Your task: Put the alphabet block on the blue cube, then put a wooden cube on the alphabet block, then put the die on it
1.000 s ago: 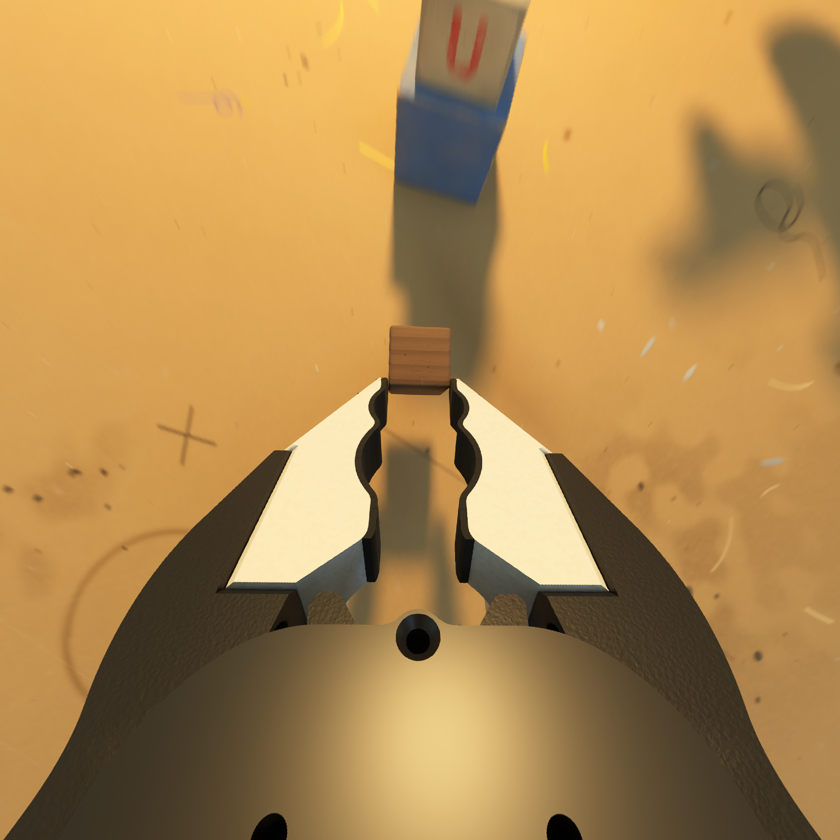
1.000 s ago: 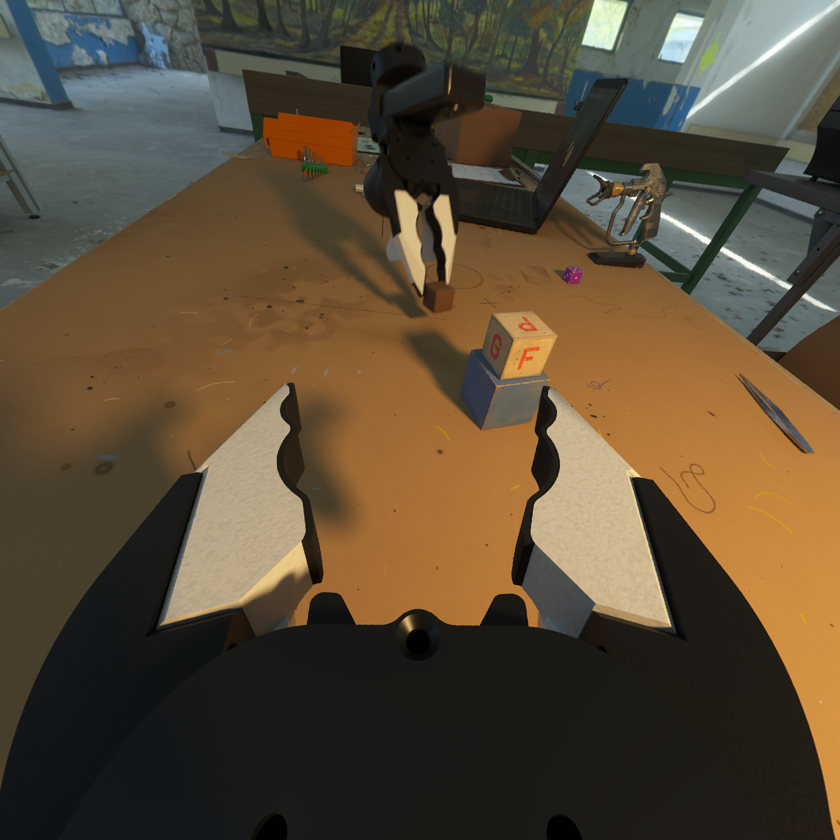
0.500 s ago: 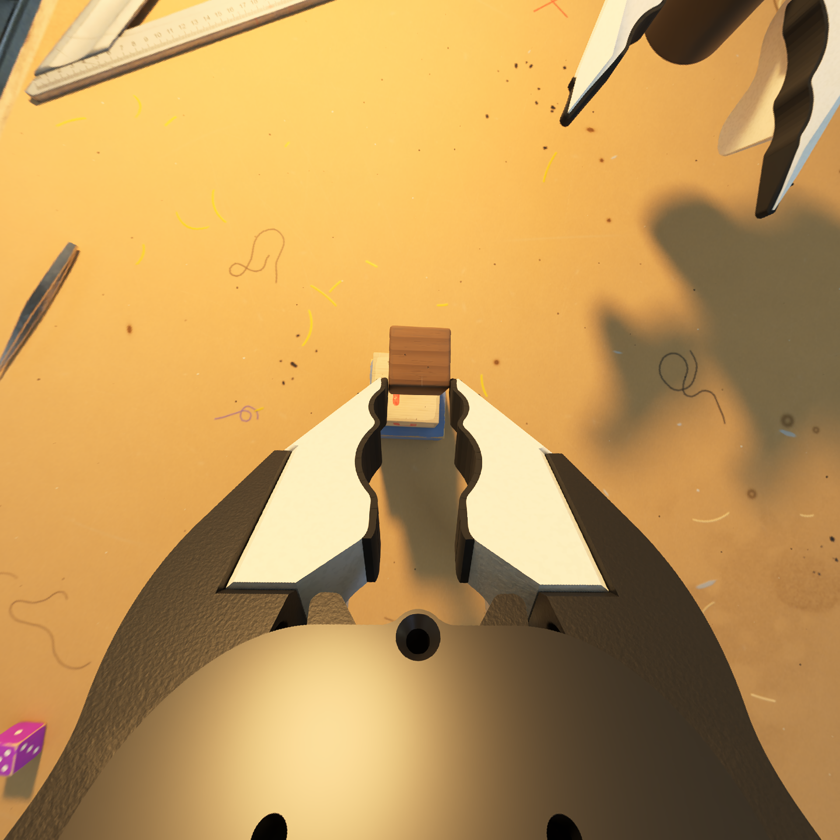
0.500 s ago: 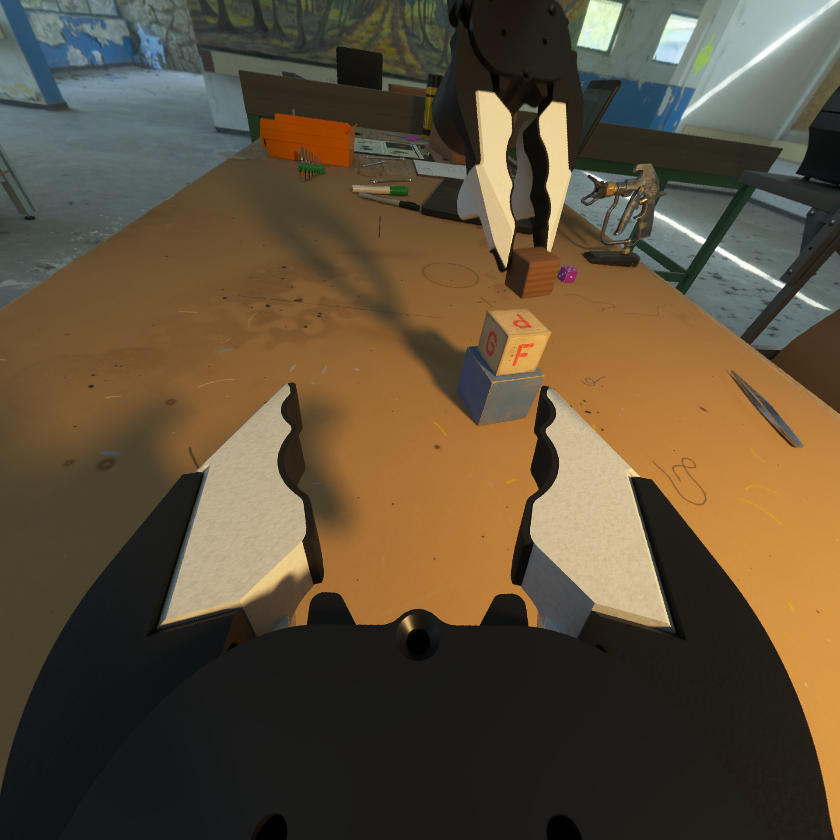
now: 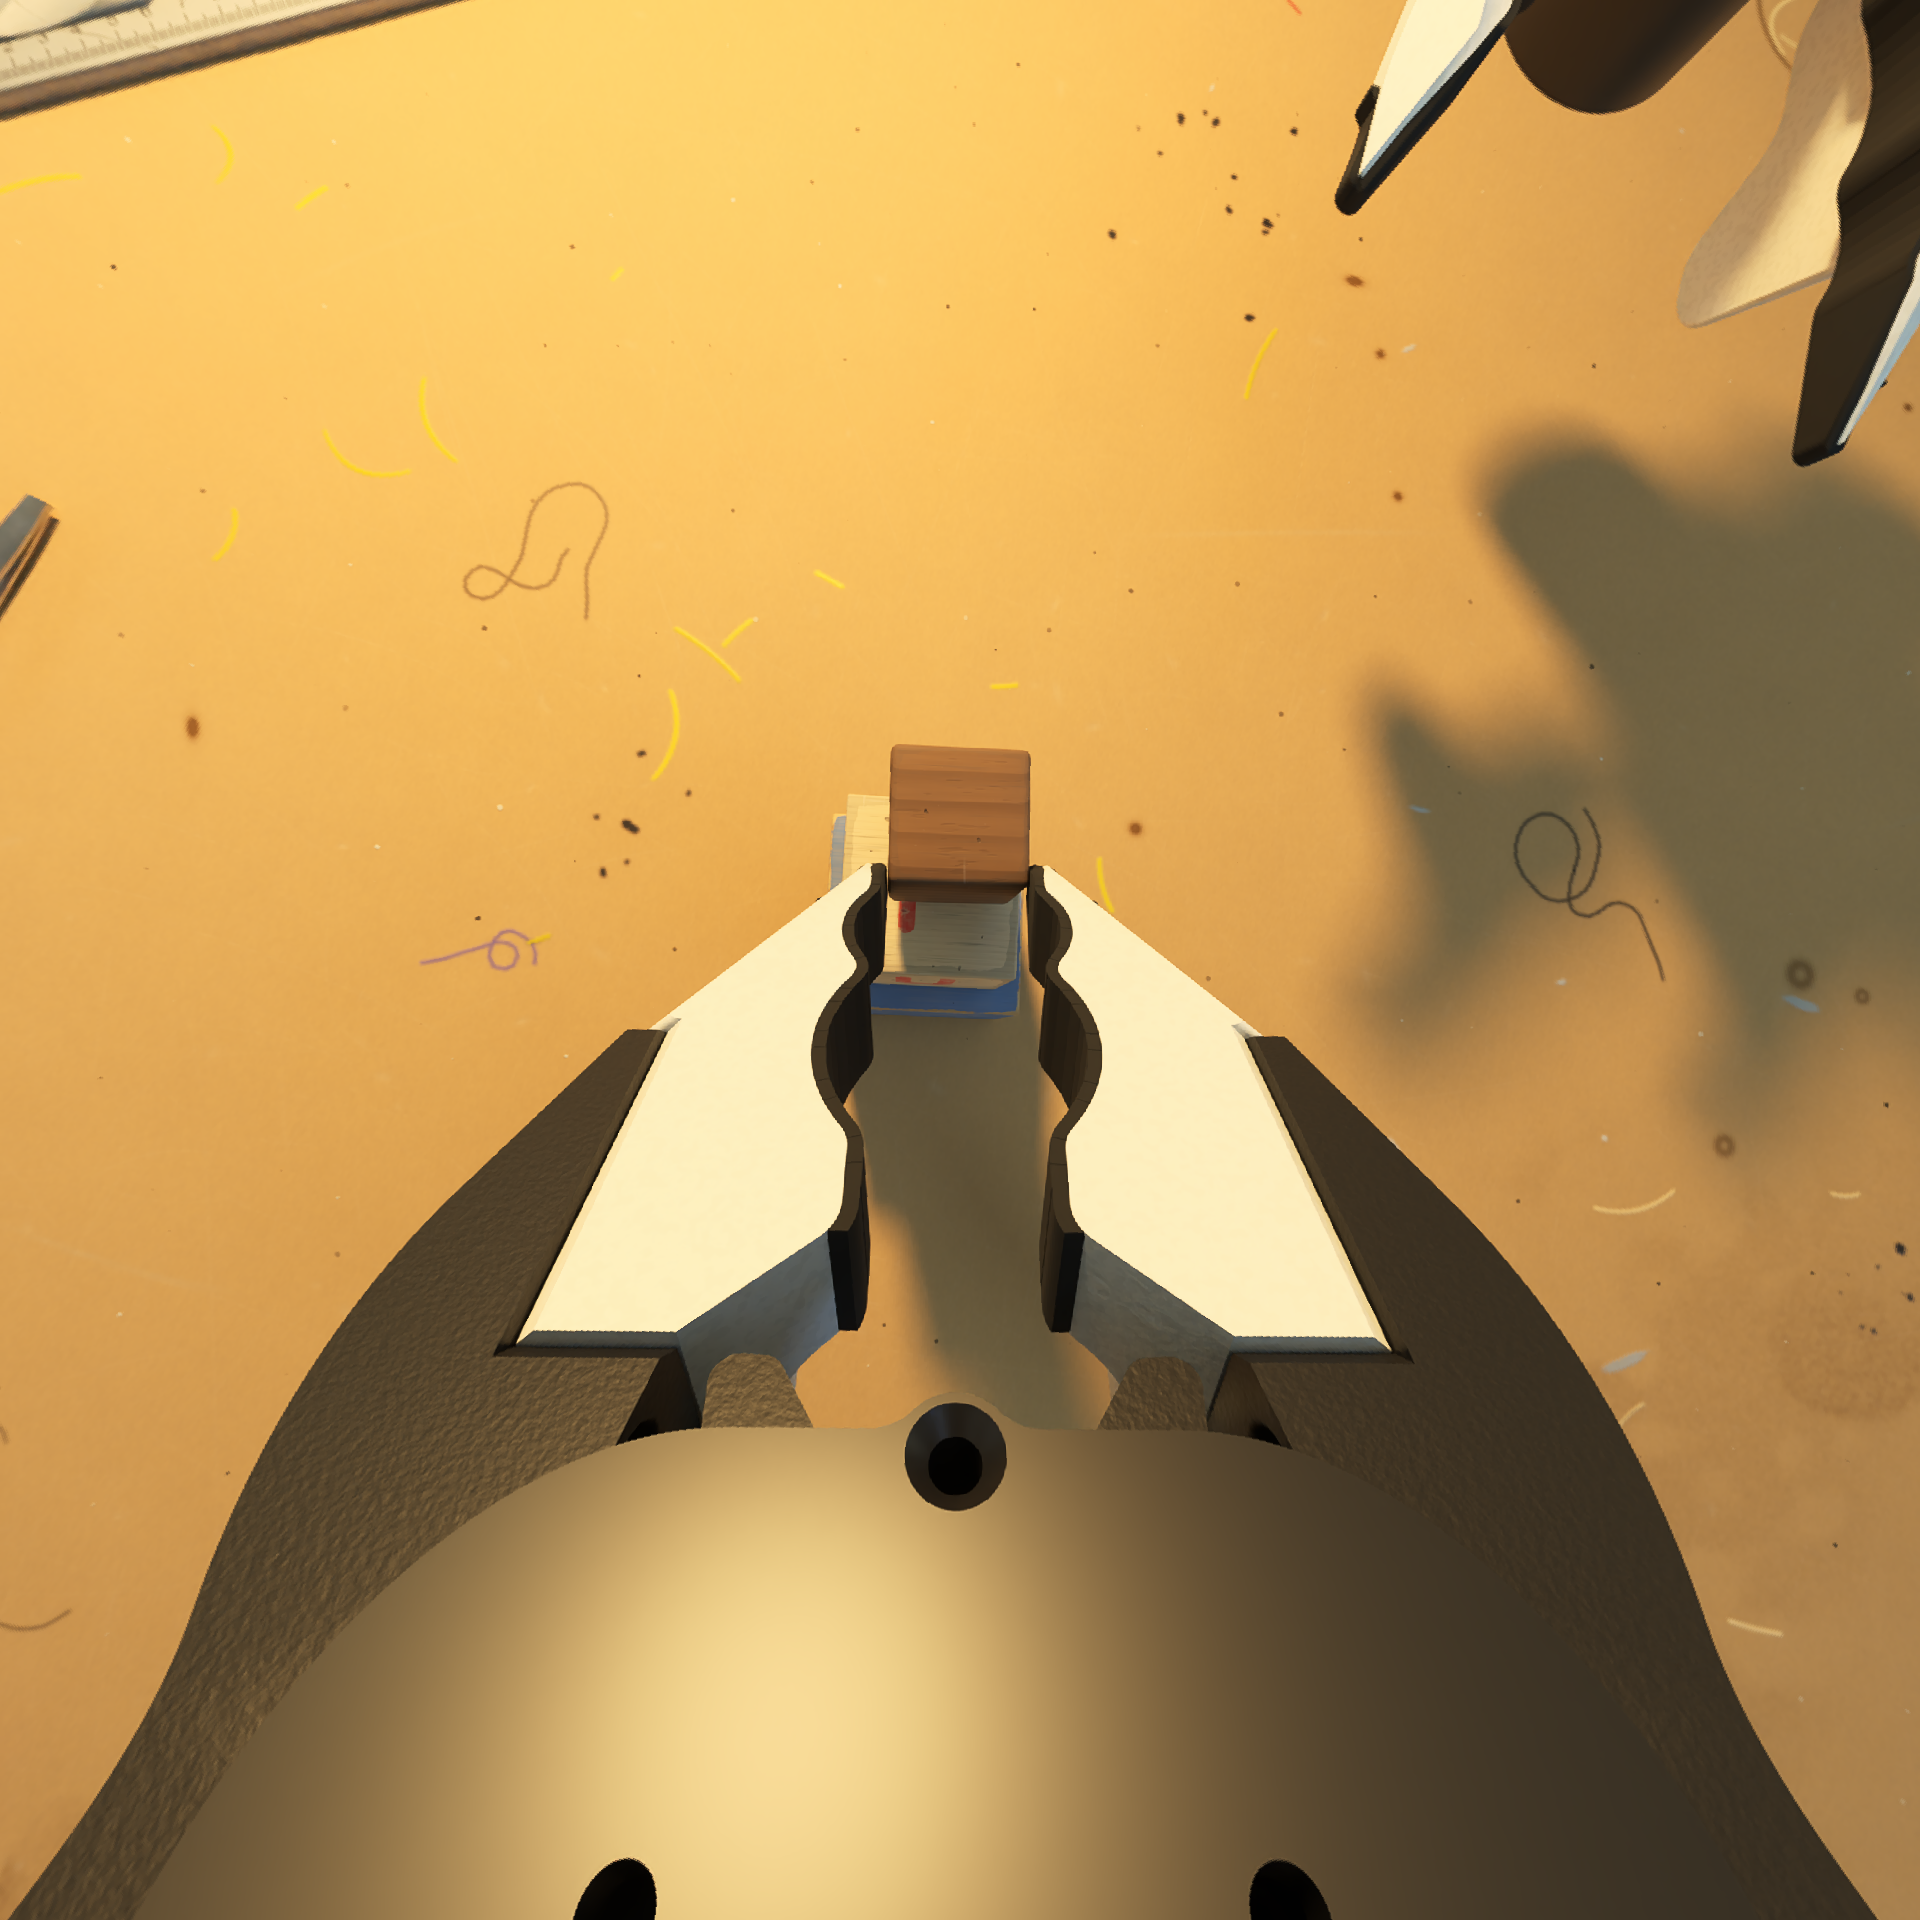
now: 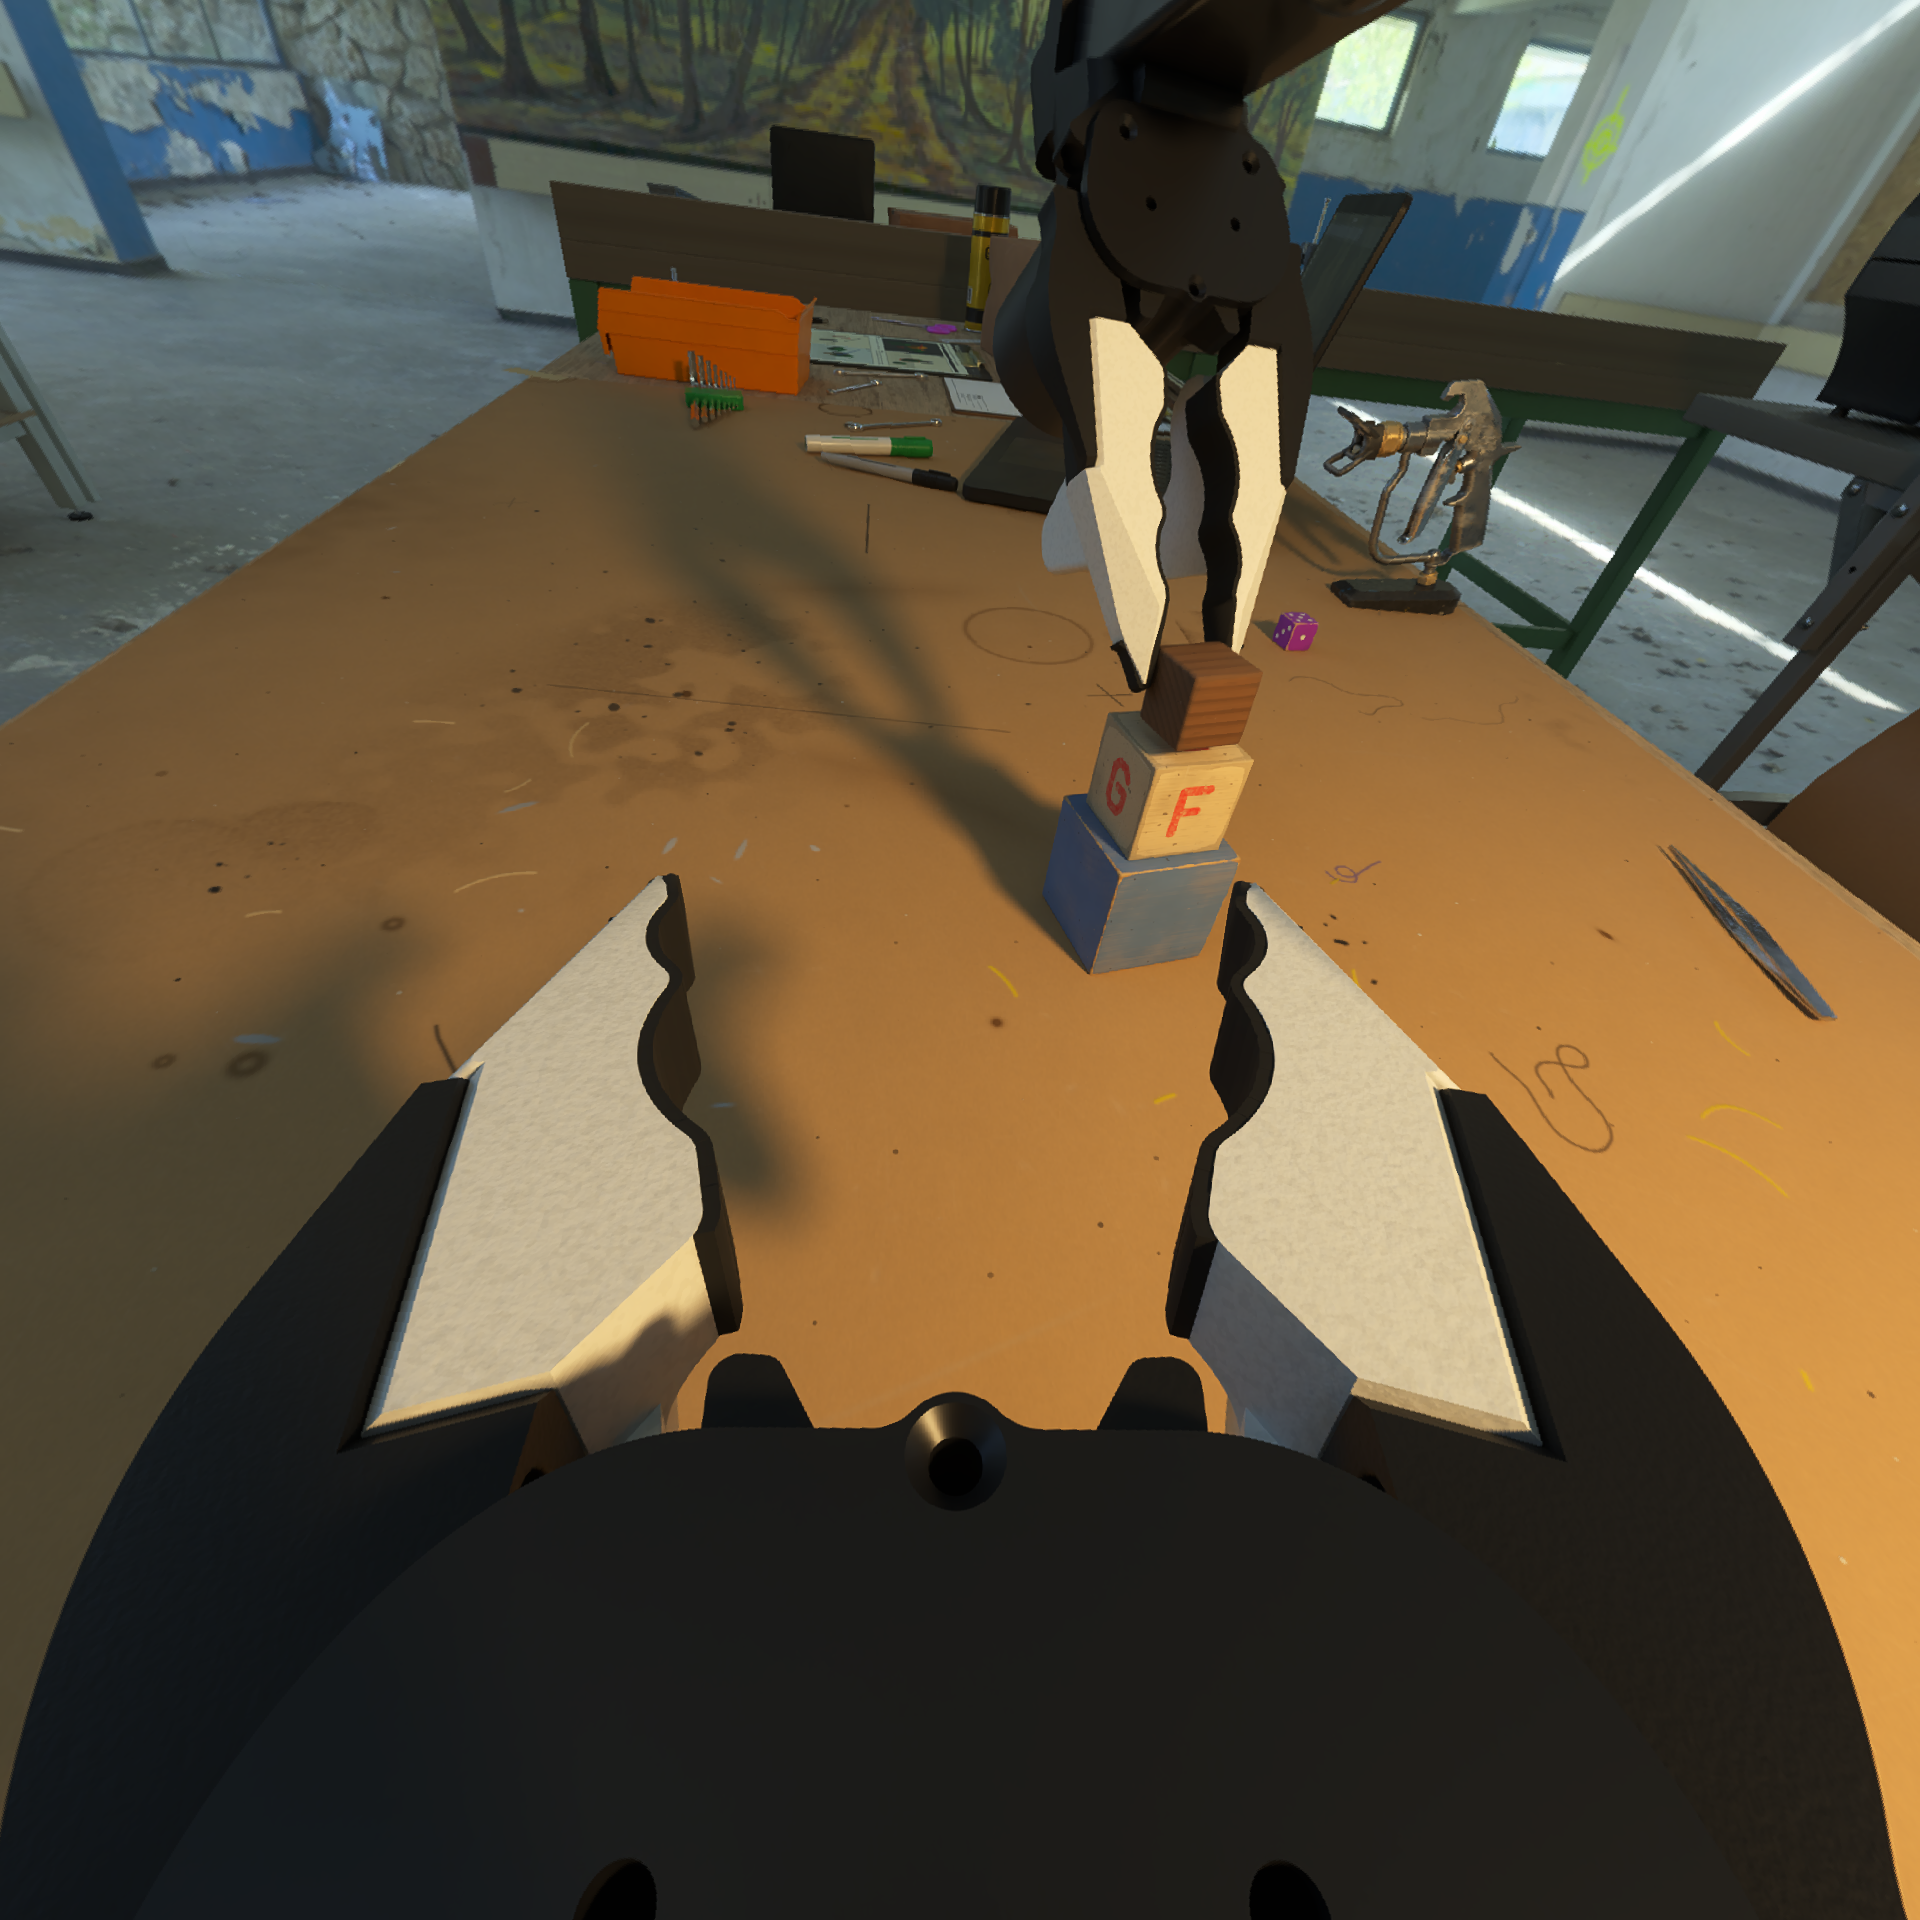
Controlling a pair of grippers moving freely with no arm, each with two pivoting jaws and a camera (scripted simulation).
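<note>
My left gripper (image 5: pixel 958 878) is shut on the wooden cube (image 5: pixel 958 821) and points straight down over the stack. In the right wrist view the wooden cube (image 6: pixel 1202 694) sits on or just above the alphabet block (image 6: pixel 1174 788), which rests on the blue cube (image 6: pixel 1138 896). Whether the cube touches the block I cannot tell. The left gripper (image 6: pixel 1184 649) still holds it there. Under the cube, the alphabet block (image 5: pixel 951 940) and blue cube (image 5: pixel 940 997) show partly. The purple die (image 6: pixel 1295 631) lies on the table behind the stack. My right gripper (image 6: pixel 956 904) is open and empty, in front of the stack.
A spray gun on a stand (image 6: pixel 1423 488), a laptop (image 6: pixel 1340 270), markers (image 6: pixel 873 447), an orange box (image 6: pixel 707 332) and green bits (image 6: pixel 712 400) stand at the far end. Tweezers (image 6: pixel 1751 935) lie at the right. The right gripper (image 5: pixel 1662 156) shows top right in the left wrist view.
My left gripper carried the wooden cube from the table up and over to the stack, then lowered it onto or just above the alphabet block. The right gripper barely moved.
</note>
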